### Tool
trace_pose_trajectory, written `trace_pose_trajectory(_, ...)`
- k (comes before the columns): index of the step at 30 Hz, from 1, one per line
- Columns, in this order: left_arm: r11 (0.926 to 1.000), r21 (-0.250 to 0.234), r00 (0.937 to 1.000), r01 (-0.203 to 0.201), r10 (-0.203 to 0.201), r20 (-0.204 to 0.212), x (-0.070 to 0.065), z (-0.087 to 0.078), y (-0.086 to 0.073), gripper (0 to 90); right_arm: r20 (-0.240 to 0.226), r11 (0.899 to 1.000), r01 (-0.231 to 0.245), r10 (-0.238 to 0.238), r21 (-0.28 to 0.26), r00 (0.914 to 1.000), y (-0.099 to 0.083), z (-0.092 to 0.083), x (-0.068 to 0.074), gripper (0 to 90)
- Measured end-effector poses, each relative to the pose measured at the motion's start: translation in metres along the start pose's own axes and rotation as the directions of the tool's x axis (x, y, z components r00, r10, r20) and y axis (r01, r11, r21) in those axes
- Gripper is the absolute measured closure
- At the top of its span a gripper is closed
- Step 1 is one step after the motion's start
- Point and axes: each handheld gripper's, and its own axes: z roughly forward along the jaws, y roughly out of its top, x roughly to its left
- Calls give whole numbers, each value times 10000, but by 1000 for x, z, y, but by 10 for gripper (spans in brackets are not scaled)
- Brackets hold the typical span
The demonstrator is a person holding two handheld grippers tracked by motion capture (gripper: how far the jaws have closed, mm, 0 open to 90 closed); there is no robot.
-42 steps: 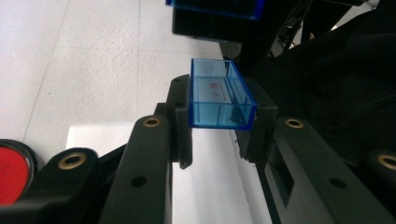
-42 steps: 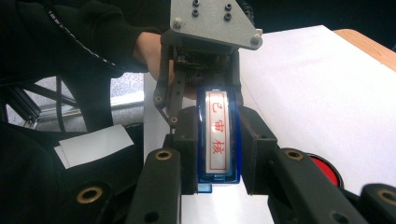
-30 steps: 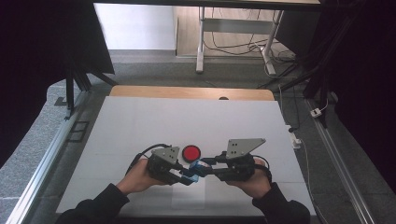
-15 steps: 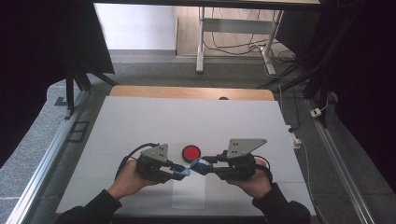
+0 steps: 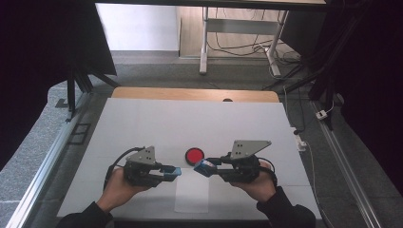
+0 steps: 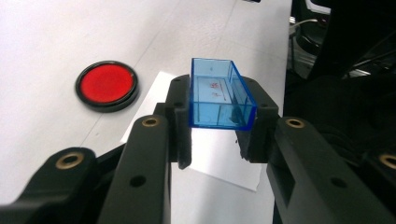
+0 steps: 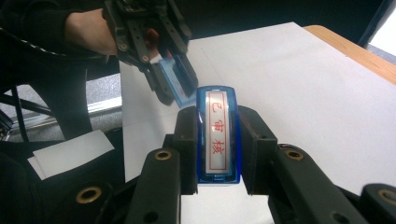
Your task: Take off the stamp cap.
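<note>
A red disc [image 5: 194, 155] in a black rim, perhaps an ink pad, lies beside a white paper slip [image 5: 192, 195].

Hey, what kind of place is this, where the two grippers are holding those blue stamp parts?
Probably a lab or workshop recording station: a white-covered table with metal rails, loose cables on the floor behind it, and dark screens at both sides.

A white-covered rectangular table [image 5: 157, 121] is standing on grey speckled carpet [image 5: 43, 137], its light wooden far edge [image 5: 190, 94] showing. Behind it, a white metal-legged desk frame [image 5: 205, 45] is straddling tangled black cables [image 5: 247, 47]. Dark black curtains [image 5: 43, 42] are hanging at both sides, and daylight is brightening the pale floor beyond.
</note>
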Motion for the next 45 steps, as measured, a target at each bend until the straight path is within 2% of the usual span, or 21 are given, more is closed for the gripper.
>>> trace_pose_trajectory(8, 9967, -274, 9954, 767, -781, -551, -4, -21, -15, 678, 214, 9998, -207, 206, 40, 9996, 0, 1, -2, 711)
trace_pose_trajectory(16, 9886, -669, 9843, 1352, -1418, -1049, -9, -39, -29, 677, 368, 9995, -278, 274, 129, 9989, -1, 1, -3, 711)
trace_pose_trajectory(25, 9726, -983, 9604, 2106, -2246, -1651, -12, -57, -49, 677, 462, 9993, -339, 332, 164, 9984, -1, 1, -5, 710)
trace_pose_trajectory(30, 9684, -940, 9462, 2310, -2461, -2101, -18, -65, -59, 677, 608, 9989, -392, 377, 241, 9974, -2, 2, -6, 711)
trace_pose_trajectory(40, 9487, -1116, 9140, 2958, -3151, -2557, -23, -79, -79, 676, 824, 9984, -481, 456, 287, 9956, -4, 3, -8, 711)
trace_pose_trajectory(41, 9468, -1098, 9093, 3025, -3212, -2647, -24, -80, -80, 675, 841, 9983, -496, 470, 294, 9954, -4, 4, -8, 710)
trace_pose_trajectory(45, 9450, -928, 8999, 3136, -3270, -2885, -27, -82, -85, 675, 951, 9981, -537, 506, 311, 9942, -6, 5, -10, 711)
